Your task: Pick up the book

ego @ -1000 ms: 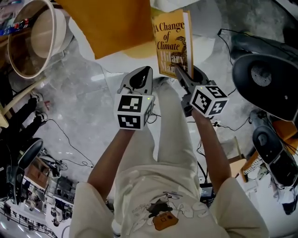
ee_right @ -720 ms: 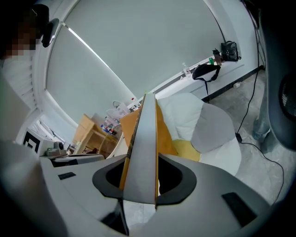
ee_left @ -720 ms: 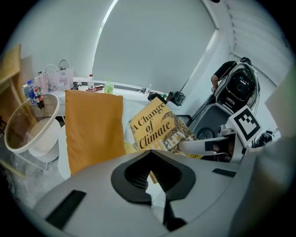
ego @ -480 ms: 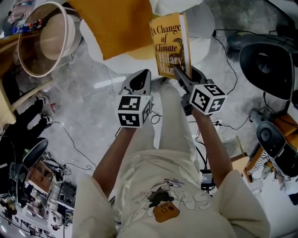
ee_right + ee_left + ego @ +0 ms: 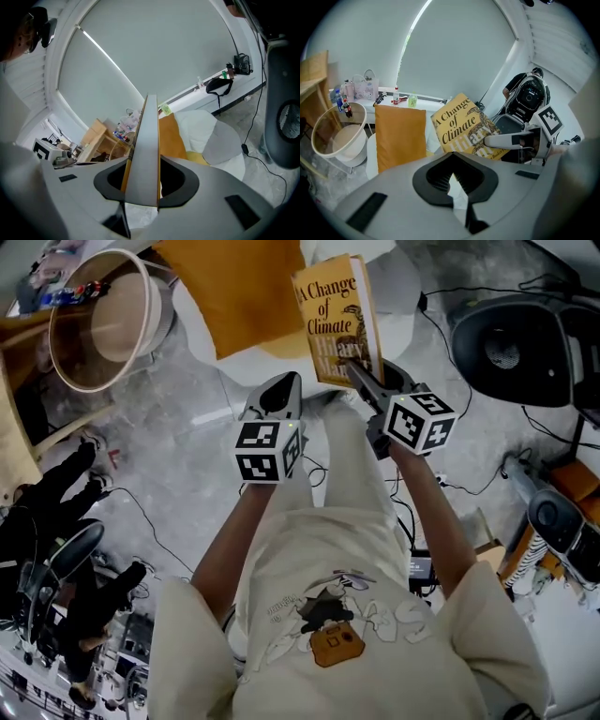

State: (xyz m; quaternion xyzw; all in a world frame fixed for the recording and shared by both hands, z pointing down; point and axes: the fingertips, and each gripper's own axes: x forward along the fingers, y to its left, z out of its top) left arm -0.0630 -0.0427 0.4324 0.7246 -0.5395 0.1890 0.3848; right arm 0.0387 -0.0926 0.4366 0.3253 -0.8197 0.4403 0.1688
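While my right claw (image 5: 359, 374) is gripping the book (image 5: 336, 315) by its bottom edge, I'm holding it aloft, slightly higher than a second ago; my left claw (image 5: 281, 392) is hanging clenched, empty.

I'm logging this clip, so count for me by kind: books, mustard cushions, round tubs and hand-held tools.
book: 1
mustard cushion: 1
round tub: 1
tools: 2, the left tool and the right tool, which grips the book
Total: 5
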